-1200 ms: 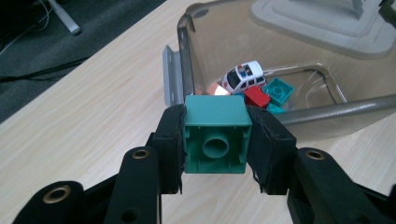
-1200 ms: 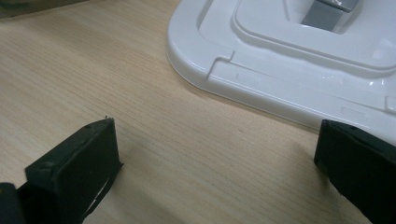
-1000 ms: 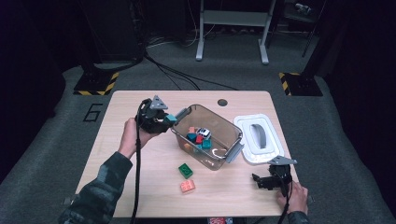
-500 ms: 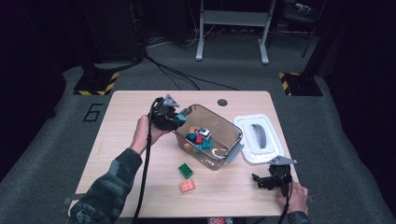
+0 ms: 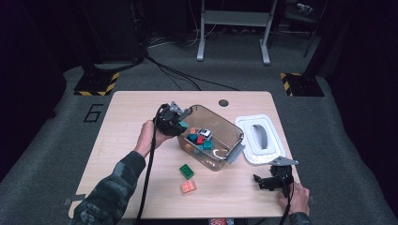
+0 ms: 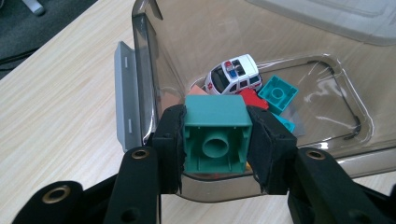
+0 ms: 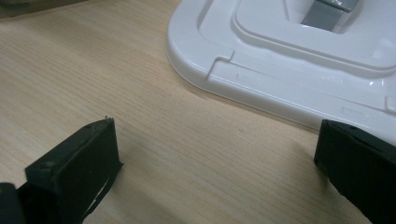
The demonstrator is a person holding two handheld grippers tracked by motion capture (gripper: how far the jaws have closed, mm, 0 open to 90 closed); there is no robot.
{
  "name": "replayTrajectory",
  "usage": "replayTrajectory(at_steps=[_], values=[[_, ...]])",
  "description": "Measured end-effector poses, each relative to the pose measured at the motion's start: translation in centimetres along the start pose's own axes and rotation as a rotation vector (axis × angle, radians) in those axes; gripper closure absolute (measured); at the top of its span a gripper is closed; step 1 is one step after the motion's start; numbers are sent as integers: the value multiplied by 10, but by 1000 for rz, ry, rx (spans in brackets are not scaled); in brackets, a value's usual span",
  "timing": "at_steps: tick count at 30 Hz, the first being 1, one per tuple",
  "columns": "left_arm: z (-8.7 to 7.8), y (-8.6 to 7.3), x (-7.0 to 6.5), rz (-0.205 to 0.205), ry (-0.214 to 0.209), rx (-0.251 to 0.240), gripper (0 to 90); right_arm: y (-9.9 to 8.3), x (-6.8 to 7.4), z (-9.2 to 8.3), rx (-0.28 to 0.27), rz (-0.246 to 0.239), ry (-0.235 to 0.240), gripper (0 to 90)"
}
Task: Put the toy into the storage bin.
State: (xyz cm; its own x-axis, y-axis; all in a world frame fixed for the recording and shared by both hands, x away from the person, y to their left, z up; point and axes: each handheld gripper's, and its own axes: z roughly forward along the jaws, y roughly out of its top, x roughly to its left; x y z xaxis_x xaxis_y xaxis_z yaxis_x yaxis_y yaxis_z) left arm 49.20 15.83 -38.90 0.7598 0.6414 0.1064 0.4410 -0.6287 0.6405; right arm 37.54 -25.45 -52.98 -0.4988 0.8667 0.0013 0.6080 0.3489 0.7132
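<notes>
Carrying a teal block (image 6: 215,135) clamped in your left gripper (image 5: 174,123), you have moved it right to the bin (image 5: 233,133) rim at frame centre, ready to drop; your right gripper (image 5: 268,182) rests wide open, lower right.

Numeral "6" marked on grey floor (image 5: 56,140), left of table (image 5: 126,140).

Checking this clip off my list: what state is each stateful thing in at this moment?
left gripper: shut on teal block, over the bin's rim
right gripper: open, holding nothing
clear bin: uncovered, toys inside
white lid: off, flat on table
toy police car: upright in bin
</notes>
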Motion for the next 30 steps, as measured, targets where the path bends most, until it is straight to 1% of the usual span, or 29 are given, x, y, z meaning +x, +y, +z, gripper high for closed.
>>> replayTrajectory(at_steps=[1,2,5,7,8,10,13,15,16,17,19,20,21,23,26,29,30], values=[[1,0,-1,2,11,-1,583,0,0,0,0,0,0,0],[0,0,-1,1,8,0,573,0,0,0,0,-1,0,0],[-5,-2,-1,-12,-3,-20,458,0,0,0,0,0,0,0],[-12,-4,-1,-15,-6,-40,381,0,0,0,0,-1,0,0],[-16,-5,-2,-16,2,-55,338,0,0,0,0,0,0,0],[-23,-8,-4,-22,-3,-74,258,0,0,0,0,-2,-2,0],[-34,-15,-9,-19,-2,-90,178,0,0,0,0,0,0,0],[-39,-21,-11,-20,7,-103,153,0,0,0,0,-1,0,0],[-41,-23,-11,-19,0,-99,152,0,0,0,0,0,0,0],[-42,-27,-12,-29,7,-109,149,0,0,0,0,-1,-2,0],[-46,-33,-13,-37,5,-107,137,0,0,0,0,-1,-2,0],[-47,-37,-14,-45,2,-107,134,0,0,0,0,-1,0,0],[-48,-40,-15,-39,15,-111,130,0,0,0,0,0,0,0],[-49,-46,-17,-46,11,-105,126,0,0,0,0,0,0,0],[-49,-57,-21,-56,22,-107,117,0,0,0,0,-1,0,0],[-46,-67,-23,-69,11,-105,101,0,0,0,0,0,0,0],[-45,-70,-24,-68,-10,-108,87,0,0,0,0,-1,-1,0]])
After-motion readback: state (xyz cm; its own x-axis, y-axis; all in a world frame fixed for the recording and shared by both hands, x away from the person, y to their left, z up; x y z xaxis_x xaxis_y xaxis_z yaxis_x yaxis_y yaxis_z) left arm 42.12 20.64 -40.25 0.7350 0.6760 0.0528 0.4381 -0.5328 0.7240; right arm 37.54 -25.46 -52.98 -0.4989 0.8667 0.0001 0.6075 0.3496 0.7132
